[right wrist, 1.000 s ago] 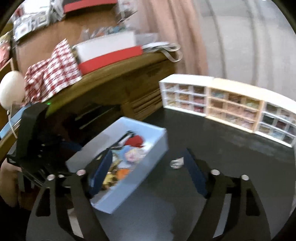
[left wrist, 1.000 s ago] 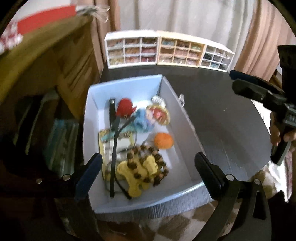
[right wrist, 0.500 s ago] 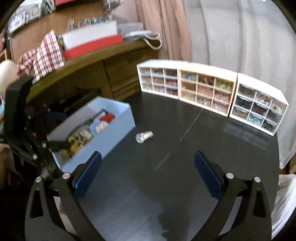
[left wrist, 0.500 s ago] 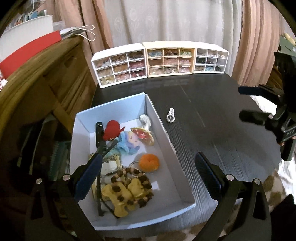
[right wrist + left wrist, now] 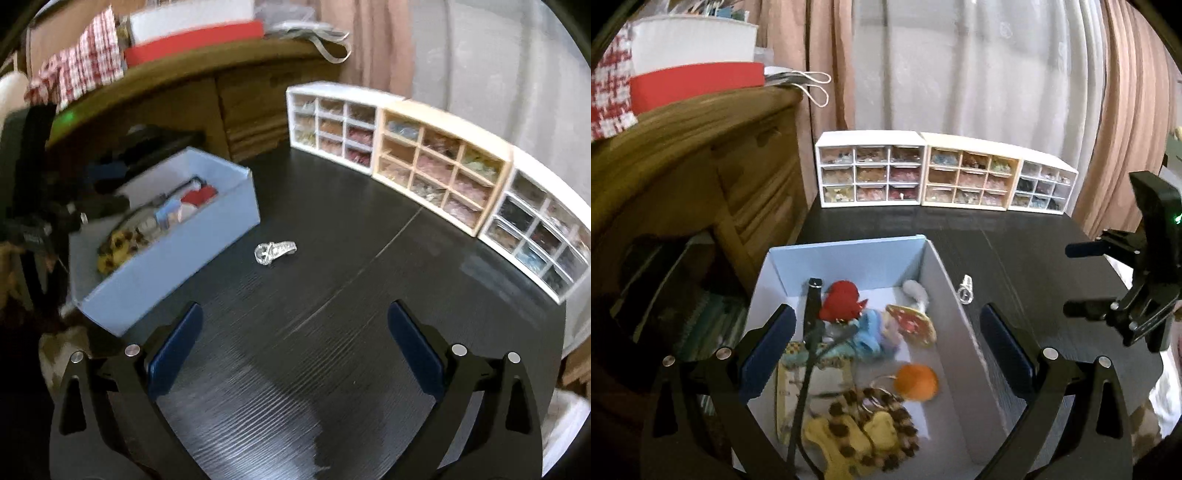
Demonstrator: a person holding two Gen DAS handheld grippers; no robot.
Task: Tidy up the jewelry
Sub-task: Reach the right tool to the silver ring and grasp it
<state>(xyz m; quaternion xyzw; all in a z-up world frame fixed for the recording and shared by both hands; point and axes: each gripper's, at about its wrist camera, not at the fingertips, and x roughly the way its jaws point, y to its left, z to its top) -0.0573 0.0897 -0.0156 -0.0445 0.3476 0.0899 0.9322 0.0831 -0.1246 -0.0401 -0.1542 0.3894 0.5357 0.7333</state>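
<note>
A small silver jewelry piece [image 5: 275, 252] lies on the dark table just right of the pale blue box [image 5: 177, 258]; the left wrist view shows it [image 5: 964, 291] beside the box wall [image 5: 849, 245]. The box holds a red plush charm [image 5: 842, 299], an orange pompom [image 5: 916, 380], a mushroom charm [image 5: 912, 325], yellow bone shapes with brown beads [image 5: 857, 432] and a black strap [image 5: 810, 321]. My left gripper [image 5: 886, 339] hangs open above the box. My right gripper [image 5: 295, 339] is open over bare table, short of the silver piece, and also shows at the right [image 5: 1078, 278].
Three small drawer cabinets stand along the table's far edge: white [image 5: 332, 122], cream [image 5: 439, 162] and white again [image 5: 535, 221], their drawers filled with beads. A wooden dresser [image 5: 701, 166] rises left of the table. Curtains hang behind. The table's round edge [image 5: 561, 332] falls away at the right.
The right gripper's jaws have spread wider, and it has sunk and swung so the silver piece now lies ahead of it. The left view has tilted up, bringing the cabinets to mid-frame.
</note>
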